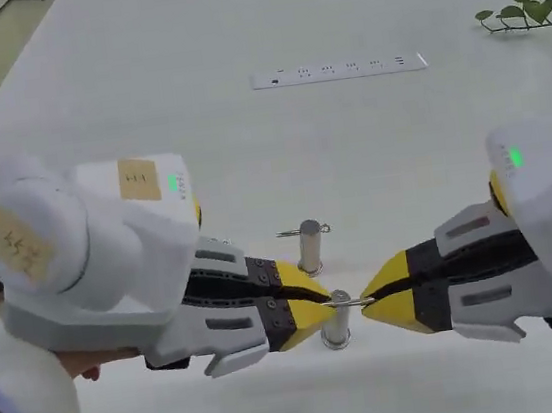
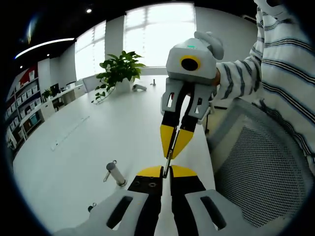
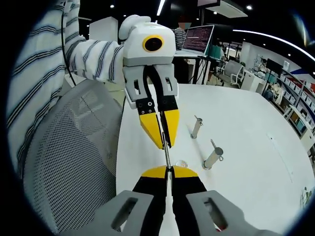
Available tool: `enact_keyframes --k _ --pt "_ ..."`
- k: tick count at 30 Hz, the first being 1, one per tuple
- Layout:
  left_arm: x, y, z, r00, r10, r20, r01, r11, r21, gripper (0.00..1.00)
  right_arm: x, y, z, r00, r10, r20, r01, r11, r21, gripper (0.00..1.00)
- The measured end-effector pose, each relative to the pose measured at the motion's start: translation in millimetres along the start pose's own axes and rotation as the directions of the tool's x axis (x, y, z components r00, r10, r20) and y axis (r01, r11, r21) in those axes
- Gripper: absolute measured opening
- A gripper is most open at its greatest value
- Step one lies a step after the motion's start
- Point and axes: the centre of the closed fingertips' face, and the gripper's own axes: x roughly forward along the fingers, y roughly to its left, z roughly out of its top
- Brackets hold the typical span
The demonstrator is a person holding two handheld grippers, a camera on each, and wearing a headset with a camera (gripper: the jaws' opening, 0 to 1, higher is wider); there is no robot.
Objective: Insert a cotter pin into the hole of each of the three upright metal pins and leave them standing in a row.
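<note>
near metal pin (image 1: 336,332): upright on the counter (image 1: 250,159), with a cotter pin (image 1: 350,302) lying level across its top end
left gripper (image 1: 321,307): in from 9 o'clock, jaws pinched tight on one end of that cotter pin
right gripper (image 1: 369,303): in from 3 o'clock, jaws clamped on the other end
far metal pin (image 1: 310,251): just behind at 12 o'clock, standing, second cotter pin (image 1: 299,232) already through it
power strip (image 1: 340,71): way out at 12 o'clock

Smooth bright metal: near pin (image 1: 336,332), far pin (image 1: 310,247). Thin bare wire: cotter pin (image 1: 348,302). Matt white plastic shells, yellow tips: left gripper (image 1: 326,306), right gripper (image 1: 367,303). Smooth matt white top: table (image 1: 249,149). Striped knit cloth: sleeve (image 2: 280,73).
</note>
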Motion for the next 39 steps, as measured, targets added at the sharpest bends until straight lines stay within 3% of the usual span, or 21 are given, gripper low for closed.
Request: enact_keyframes --k 7,14,19,29,33,39 --pt "9.8 10.6 -3.6 0.999 0.038 -0.023 -0.038 0.999 0.022 0.23 -4.9 -3.8 -12.3 0.9997 -0.015 -0.021 0.016 1.0 0.007 0.0" --pt "22.6 14.2 -12.3 0.9969 0.034 -0.071 -0.032 0.999 0.03 0.22 -5.5 -14.1 -43.1 0.9955 -0.037 -0.087 0.038 0.999 0.011 0.0" --pt "30.7 14.9 -19.5 0.9952 0.018 -0.096 -0.015 1.0 0.028 0.19 -1.5 -21.4 -57.8 0.9937 -0.034 -0.107 0.036 0.999 0.021 0.0" --pt "35.4 18.6 -29.8 0.9907 0.024 -0.134 -0.021 0.999 0.027 0.17 5.0 -23.4 -66.1 0.9924 -0.021 -0.122 0.024 0.999 0.028 0.0" --pt "35.5 17.2 -30.8 0.9911 0.014 -0.133 -0.011 1.0 0.022 0.11 7.0 -23.3 -66.0 0.9922 -0.014 -0.124 0.017 0.999 0.029 0.0" --pt "35.9 17.7 -32.1 0.99 0.014 -0.14 -0.009 0.999 0.04 0.1 10.6 -20.3 -64.0 0.9914 0.004 -0.131 0.0 1.0 0.024 0.0"
